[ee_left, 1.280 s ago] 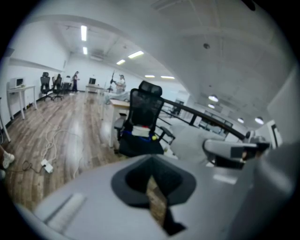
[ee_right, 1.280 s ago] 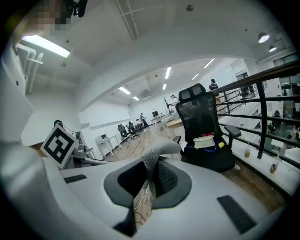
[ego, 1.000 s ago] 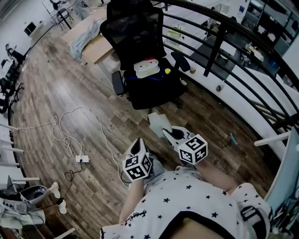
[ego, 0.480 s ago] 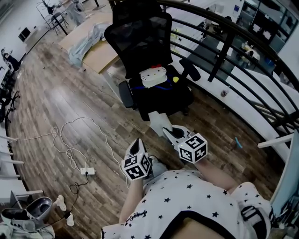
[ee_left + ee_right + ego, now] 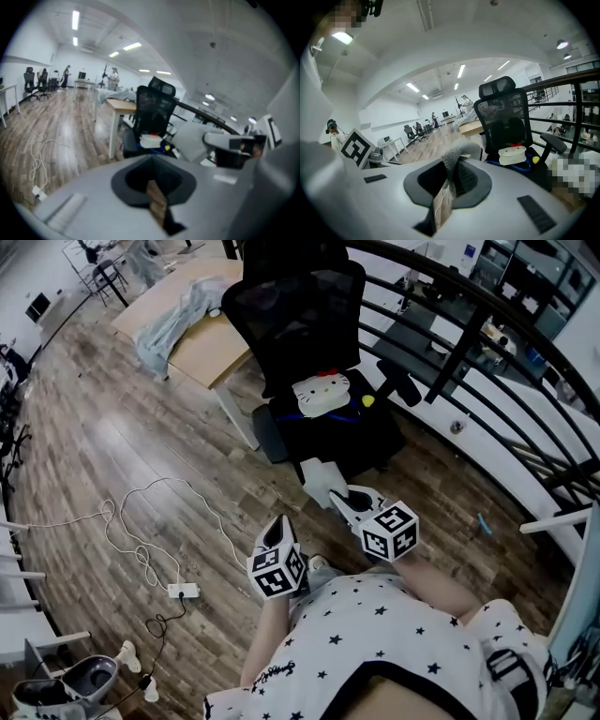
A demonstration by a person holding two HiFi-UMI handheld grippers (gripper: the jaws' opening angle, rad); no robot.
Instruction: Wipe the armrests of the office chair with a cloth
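The black mesh office chair stands just ahead, with its left armrest and right armrest bare. A white cat-face cushion and a small yellow ball lie on the seat. My right gripper is shut on a grey-white cloth, held low in front of the seat. In the right gripper view the cloth sticks up from the right gripper. My left gripper is shut and holds nothing. It hangs short of the chair, and in its own view the left gripper shows only a thin slit.
A black railing curves behind and to the right of the chair. A wooden table with a bundled sheet stands at the chair's left. A white cable and power strip lie on the wood floor at left.
The chair has come nearer and sits lower and further right in the head view. Both grippers keep their places in that view, the cloth still in the right one.
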